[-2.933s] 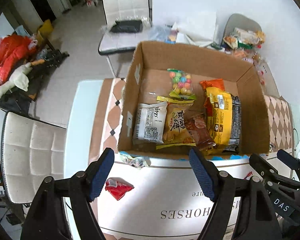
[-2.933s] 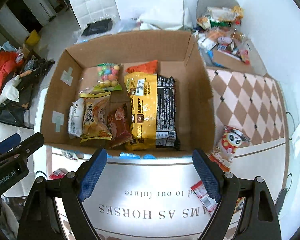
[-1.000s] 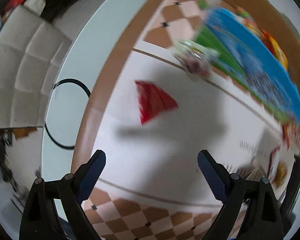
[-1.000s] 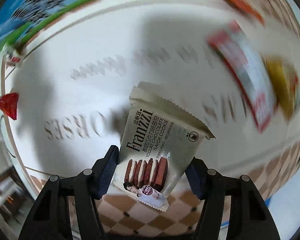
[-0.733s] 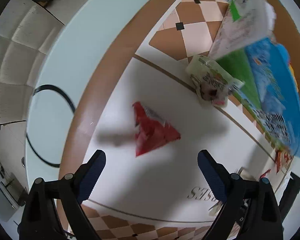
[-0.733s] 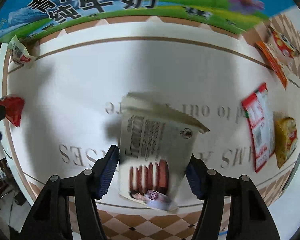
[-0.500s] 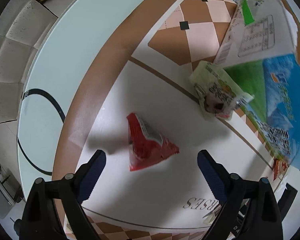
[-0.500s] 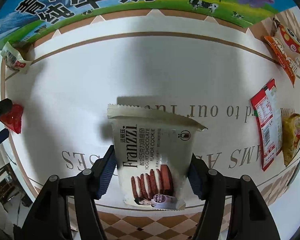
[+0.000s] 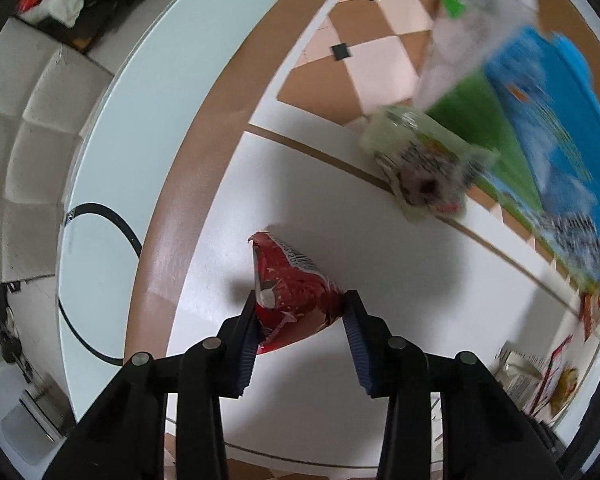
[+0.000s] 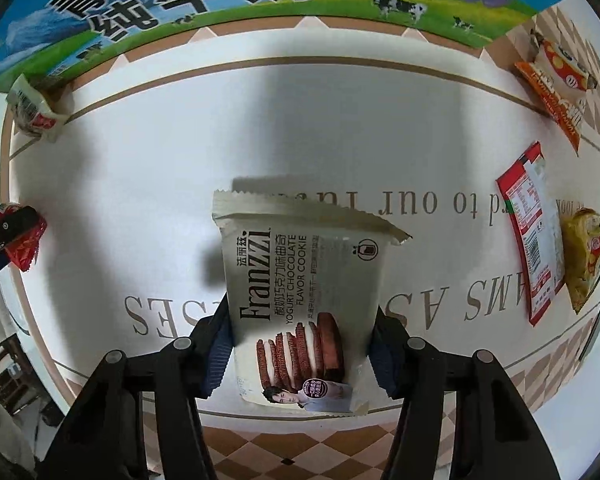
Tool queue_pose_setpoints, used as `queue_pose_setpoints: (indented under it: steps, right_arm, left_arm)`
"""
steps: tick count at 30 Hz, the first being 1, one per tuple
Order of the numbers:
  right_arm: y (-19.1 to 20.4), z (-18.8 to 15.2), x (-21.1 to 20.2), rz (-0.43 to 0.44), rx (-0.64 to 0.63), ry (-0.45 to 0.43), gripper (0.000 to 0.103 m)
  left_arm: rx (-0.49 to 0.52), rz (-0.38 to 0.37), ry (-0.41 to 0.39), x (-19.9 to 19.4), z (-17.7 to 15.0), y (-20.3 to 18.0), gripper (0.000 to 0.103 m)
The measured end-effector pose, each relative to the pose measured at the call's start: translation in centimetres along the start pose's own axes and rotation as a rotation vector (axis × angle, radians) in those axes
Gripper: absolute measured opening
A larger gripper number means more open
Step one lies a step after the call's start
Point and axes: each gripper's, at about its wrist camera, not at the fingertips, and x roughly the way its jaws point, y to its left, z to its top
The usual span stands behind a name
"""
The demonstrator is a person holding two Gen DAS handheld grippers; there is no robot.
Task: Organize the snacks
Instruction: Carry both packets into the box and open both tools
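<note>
A red snack packet [image 9: 284,276] lies on the white tablecloth, and my left gripper [image 9: 301,302] points straight down, shut on its near end with both blue pads pressing the wrapper. The same red packet [image 10: 22,244] shows at the far left of the right wrist view. My right gripper [image 10: 301,312] holds a grey Franzzi cookie pack [image 10: 304,272] just above the cloth; its jaws are closing, with the pads on the pack's sides. The milk-print cardboard box [image 10: 220,0] stands along the far side of the cloth and is blurred in the left wrist view, where its wall [image 9: 540,120] rises at the right.
A pale green packet [image 9: 424,168] leans against the box's corner. On the cloth's right side lie a red-white packet [image 10: 532,232], a yellow packet [image 10: 584,252] and an orange packet [image 10: 556,80]. The glass table edge [image 9: 112,120] and a white chair [image 9: 20,140] are left.
My left gripper came down over the red packet and its jaws shut on it. My right gripper kept hold of the cookie pack while drifting across the lettered cloth.
</note>
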Motion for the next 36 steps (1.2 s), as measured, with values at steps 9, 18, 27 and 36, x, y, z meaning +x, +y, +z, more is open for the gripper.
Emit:
queue_pose_setpoints:
  steps: [9,18,27,36]
  right_arm:
    - [-0.6,-3.3,-4.4,0.109,-0.037,-0.064,0.06]
    - [-3.9,-0.7,-17.1,0.21,-0.061,-0.255,0.06]
    - [-8.0,14.6,-23.8,0.035,-0.043,-0.397,0.06]
    - [-8.5,26.1,-20.1,-0.033,-0.003,-0.34,0.061]
  left_arm:
    - [0.184,-0.077,-0.056,-5.7,-5.0,-4.2,0.037]
    - [0.324,-0.215,-0.189,-16.0,-1.3,-10.7,0.037]
    - [0.384,-0.111,-0.252,-17.2,11.7,-16.2,0.037]
    - [0.379,-0.008,-0.144,-11.5,19.2,-18.0,0.037]
